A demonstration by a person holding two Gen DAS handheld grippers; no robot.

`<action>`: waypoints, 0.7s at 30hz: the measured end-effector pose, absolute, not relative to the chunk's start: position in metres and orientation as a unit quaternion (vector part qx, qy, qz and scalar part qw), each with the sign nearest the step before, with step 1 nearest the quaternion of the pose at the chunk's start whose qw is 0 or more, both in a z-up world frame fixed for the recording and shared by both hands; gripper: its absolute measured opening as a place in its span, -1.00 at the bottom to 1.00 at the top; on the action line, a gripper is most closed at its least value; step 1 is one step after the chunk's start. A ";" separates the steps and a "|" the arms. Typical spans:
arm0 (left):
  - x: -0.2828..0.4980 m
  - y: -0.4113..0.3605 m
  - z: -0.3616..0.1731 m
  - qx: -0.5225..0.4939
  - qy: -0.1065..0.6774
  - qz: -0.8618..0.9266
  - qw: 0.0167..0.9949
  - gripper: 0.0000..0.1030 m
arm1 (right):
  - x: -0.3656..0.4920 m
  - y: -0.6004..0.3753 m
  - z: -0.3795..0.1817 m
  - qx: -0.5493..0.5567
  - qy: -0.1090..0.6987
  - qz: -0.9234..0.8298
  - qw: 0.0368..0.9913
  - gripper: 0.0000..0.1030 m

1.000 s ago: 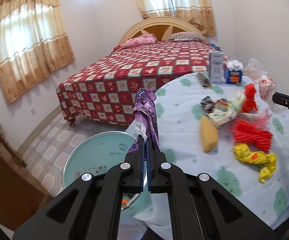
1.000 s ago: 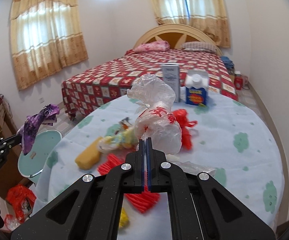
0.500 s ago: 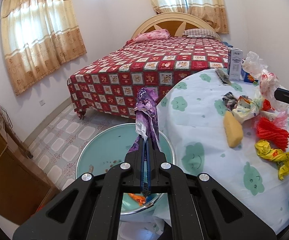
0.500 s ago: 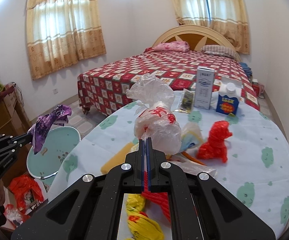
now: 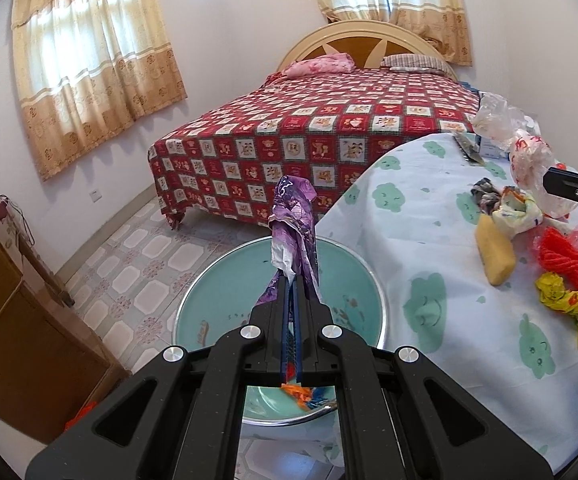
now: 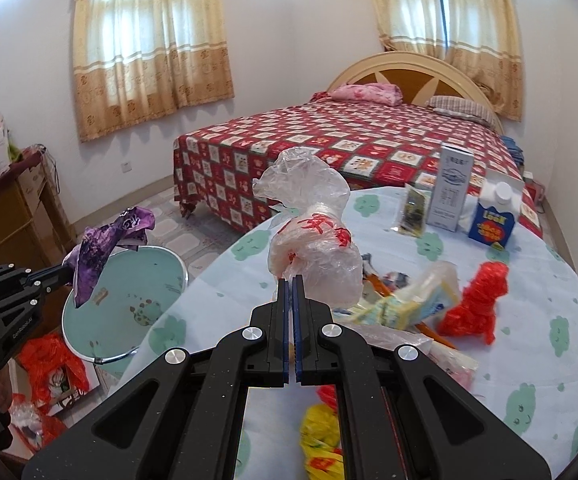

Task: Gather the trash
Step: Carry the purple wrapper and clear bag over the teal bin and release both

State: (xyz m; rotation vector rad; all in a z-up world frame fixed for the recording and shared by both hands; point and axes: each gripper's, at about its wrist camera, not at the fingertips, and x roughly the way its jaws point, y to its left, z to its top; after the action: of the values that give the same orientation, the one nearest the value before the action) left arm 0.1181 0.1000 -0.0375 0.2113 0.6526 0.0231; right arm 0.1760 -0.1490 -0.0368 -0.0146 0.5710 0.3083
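My left gripper (image 5: 292,280) is shut on a crumpled purple wrapper (image 5: 293,220), held above a teal bin (image 5: 217,304) that stands on the floor beside the table. The right wrist view shows the same wrapper (image 6: 101,248) and left gripper (image 6: 63,270) over the bin (image 6: 137,276). My right gripper (image 6: 292,280) is shut on a clear plastic bag with red print (image 6: 313,240), lifted over the round table (image 6: 549,360). That bag (image 5: 525,152) and the right gripper (image 5: 547,180) show at the right edge of the left wrist view.
On the table lie a yellow sponge (image 5: 495,254), red net trash (image 6: 477,300), a yellow wrapper (image 5: 569,304), a pale carton wrapper (image 6: 409,304), a tall box (image 6: 449,188) and a blue carton (image 6: 493,216). A bed (image 6: 349,148) stands behind. A wooden cabinet (image 5: 21,336) sits left.
Both grippers have swung left with their loads. The purple wrapper has gone from the table's edge to above the bin. The clear bag has travelled toward the table's left side.
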 end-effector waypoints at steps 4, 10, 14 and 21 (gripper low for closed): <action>0.119 0.109 -0.040 0.104 0.325 0.020 0.940 -0.96 | 0.182 -0.137 -0.038 -0.014 0.282 0.163 0.945 -0.95; 0.122 0.123 -0.043 0.101 0.331 0.032 0.938 -0.96 | 0.189 -0.116 -0.041 -0.023 0.286 0.180 0.941 -0.95; 0.124 0.132 -0.043 0.098 0.333 0.039 0.937 -0.96 | 0.195 -0.102 -0.044 -0.031 0.290 0.192 0.937 -0.95; 0.125 0.143 -0.045 0.095 0.338 0.048 0.935 -0.96 | 0.202 -0.087 -0.046 -0.037 0.294 0.205 0.933 -0.95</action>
State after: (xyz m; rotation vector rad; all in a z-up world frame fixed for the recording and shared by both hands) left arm 0.1252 0.1430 -0.0450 0.1934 0.6906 0.0987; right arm 0.2018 -0.0872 -0.0464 -0.0761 0.6009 0.4197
